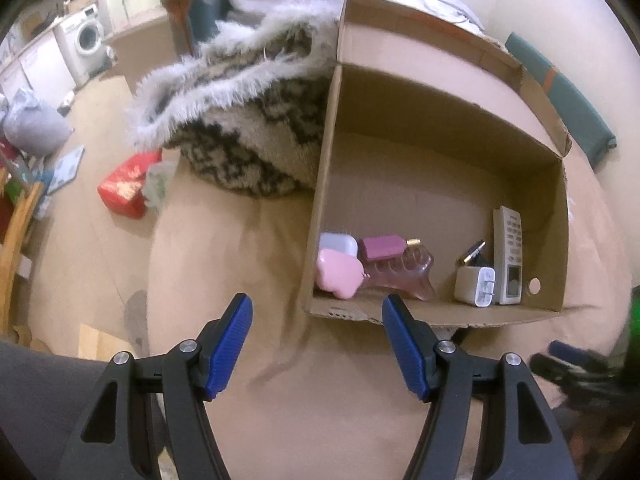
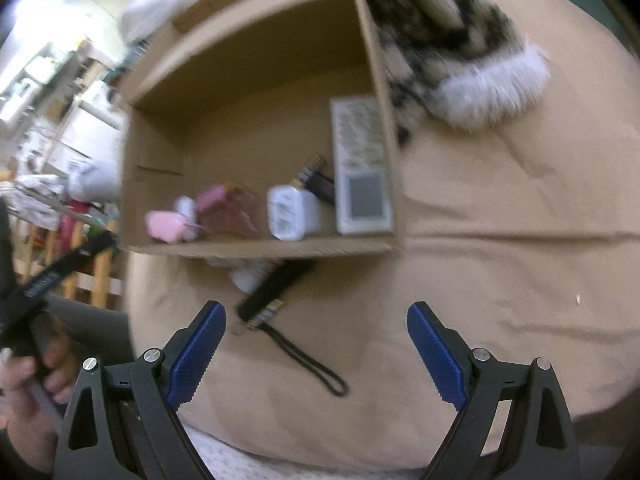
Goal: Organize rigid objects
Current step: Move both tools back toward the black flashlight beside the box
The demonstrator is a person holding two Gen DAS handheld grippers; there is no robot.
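The left gripper (image 1: 317,306) is seen pointing steeply down at a tan bedsheet (image 1: 240,248), its blue ribbed fingers (image 1: 234,344) spread apart with nothing between them. Ahead of the left finger, well apart, a red packet (image 1: 124,190) lies at the sheet's edge, and a black-and-cream patterned fuzzy blanket (image 1: 256,148) is heaped further on. Just beyond the right finger the near wall of an open brown cardboard box (image 1: 400,314) is met. Inside it, from left to right, a pink rounded case (image 1: 338,276), a pale lilac case (image 1: 338,244), a pink clear perfume bottle (image 1: 396,264), a white plug adapter (image 1: 476,286), a small battery (image 1: 472,252) and a white remote control (image 1: 508,256) are lined along that wall.

The right gripper (image 2: 316,318) is likewise tilted downward, its blue pads (image 2: 436,356) held wide and empty. To the left of them a hand (image 2: 28,380) is seen grasping the other tool's black handle. Just ahead of the left pad, on the sheet outside the box, a black oblong device with a wrist strap (image 2: 276,284) lies beside a blurred white object (image 2: 246,278) that cannot be identified.
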